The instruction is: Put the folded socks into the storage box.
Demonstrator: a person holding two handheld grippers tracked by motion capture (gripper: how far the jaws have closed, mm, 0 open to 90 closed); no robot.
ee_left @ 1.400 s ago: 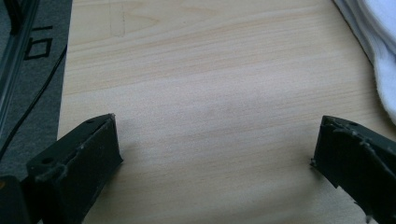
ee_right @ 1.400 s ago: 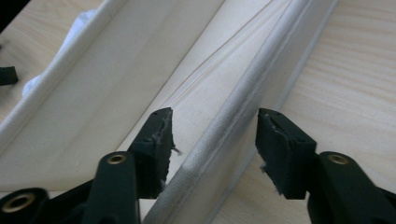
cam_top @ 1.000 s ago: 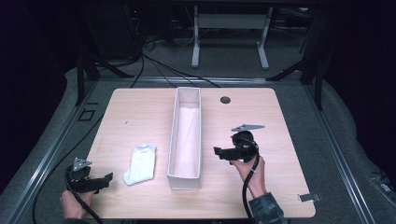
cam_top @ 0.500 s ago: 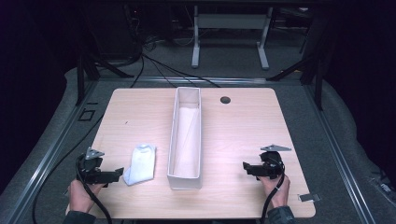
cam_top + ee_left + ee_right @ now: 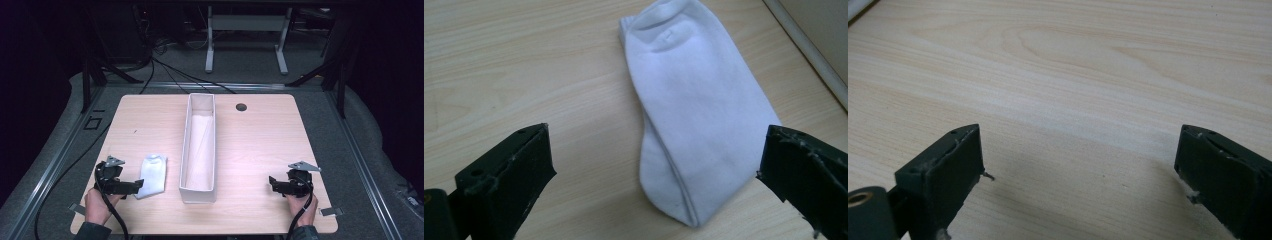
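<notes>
- The desk (image 5: 260, 145) is a pale wood top, and the person stands at its near edge with a hand at each near corner.
- A long white box (image 5: 199, 145) runs near to far down the middle of the desk, open at the top and, as far as I can see, with nothing in it. It splits the work area into a left and a right half.
- The white sock (image 5: 152, 175) lies flat on the left half, just beside the box's near left wall but apart from it. Its long axis runs near to far, leaning slightly. In the left gripper view the cuff end (image 5: 659, 20) points away and the folded toe end (image 5: 679, 205) lies closest to the camera.
- The left claw (image 5: 131, 187) is low over the desk at the sock's near left corner, pointing right towards it. Its jaws stand wide apart with nothing between them yet; in its own view the sock (image 5: 704, 115) sits ahead and towards the right jaw, so I judge a small shift right and forward would bracket the toe end.
- The left hand (image 5: 97, 205) holds its handle from behind, forearm coming in from the near edge.
- The right claw (image 5: 274, 183) is well apart from the sock, across the box, spread wide over bare wood and holding nothing. The left one is plainly the nearer.
</notes>
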